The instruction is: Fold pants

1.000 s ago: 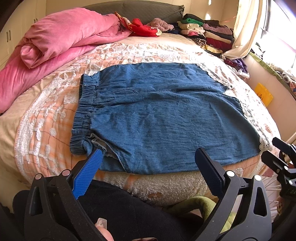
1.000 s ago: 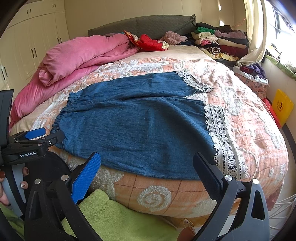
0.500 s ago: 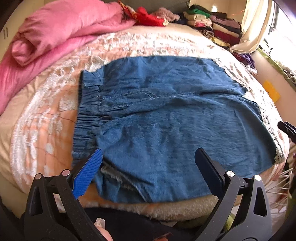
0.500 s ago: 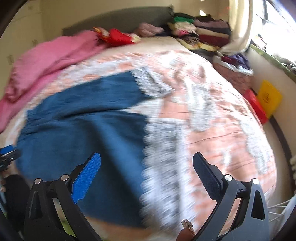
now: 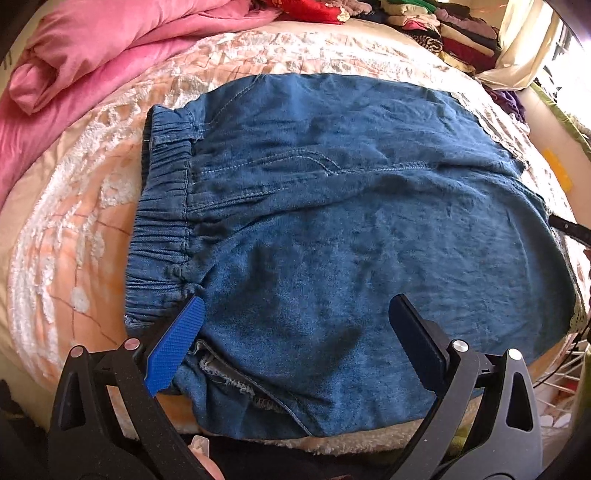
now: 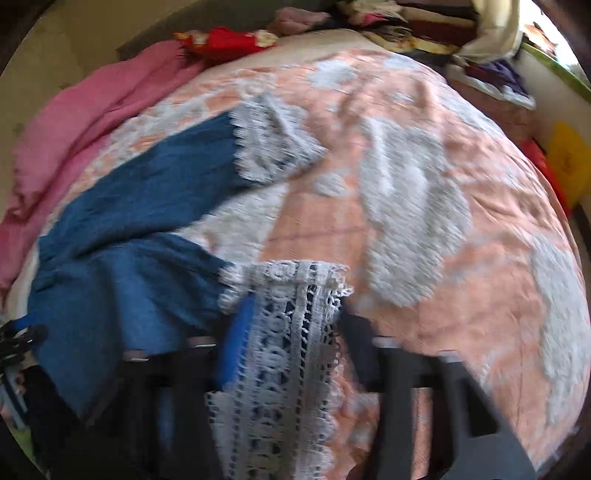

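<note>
Blue denim pants (image 5: 332, 221) lie flat on the bed, with the elastic waistband (image 5: 162, 206) at the left. My left gripper (image 5: 297, 302) hangs open just above the near leg, its blue pad (image 5: 177, 343) beside the waistband's near corner. The right wrist view is blurred. There the near leg's white lace hem (image 6: 291, 332) fills the gap between the fingers of my right gripper (image 6: 295, 325), whose jaws are closing and look pressed on it. The far leg's lace hem (image 6: 273, 140) lies flat further back.
A pink quilt (image 5: 92, 48) is heaped at the far left of the peach bedspread (image 5: 74, 240). Folded clothes (image 5: 461, 33) are stacked at the far right by a curtain. A red item (image 6: 229, 40) lies near the headboard. A yellow object (image 6: 569, 158) stands beside the bed.
My left gripper came forward and lower over the pants' waist end. My right gripper swung right to the near leg's hem, and its jaws narrowed from wide open onto the lace.
</note>
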{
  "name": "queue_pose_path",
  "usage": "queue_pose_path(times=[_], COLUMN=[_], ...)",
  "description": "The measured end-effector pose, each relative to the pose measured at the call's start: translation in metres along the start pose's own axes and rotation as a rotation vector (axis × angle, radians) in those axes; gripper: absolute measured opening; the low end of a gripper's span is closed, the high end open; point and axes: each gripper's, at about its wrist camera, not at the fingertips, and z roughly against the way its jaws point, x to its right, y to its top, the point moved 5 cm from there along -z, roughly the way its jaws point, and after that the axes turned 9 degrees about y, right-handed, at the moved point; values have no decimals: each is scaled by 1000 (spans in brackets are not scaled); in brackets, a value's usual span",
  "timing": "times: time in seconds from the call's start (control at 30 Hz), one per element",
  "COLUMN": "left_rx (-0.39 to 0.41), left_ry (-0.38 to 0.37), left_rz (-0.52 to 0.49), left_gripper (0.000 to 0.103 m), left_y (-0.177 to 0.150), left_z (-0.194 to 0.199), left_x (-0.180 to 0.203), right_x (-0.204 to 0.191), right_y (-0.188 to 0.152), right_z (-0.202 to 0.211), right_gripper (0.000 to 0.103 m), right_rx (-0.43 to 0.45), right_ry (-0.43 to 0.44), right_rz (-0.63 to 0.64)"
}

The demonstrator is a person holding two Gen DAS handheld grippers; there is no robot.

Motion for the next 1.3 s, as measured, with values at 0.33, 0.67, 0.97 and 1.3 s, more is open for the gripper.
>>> queue_pose_path(times=[0.33, 0.67, 0.97, 1.3], left_rx=[-24, 107, 199, 128], left_ry=[-5, -59, 48, 55], left_rz=[5, 81, 180, 206], left_gripper=[94, 94, 94, 94], left_y=[-1, 17, 71, 107], left_z=[-6, 34, 46, -11], left_x=[-1, -31, -99, -127], right_x=[7, -51, -174, -269], right_y=[15, 48, 86, 119], right_z=[-15, 28, 9, -76], right_gripper=[32, 79, 91, 91], right_rx=[-10, 132, 147, 32], right_ry=[-179, -130, 114, 221], right_rz=[103, 213, 422, 585])
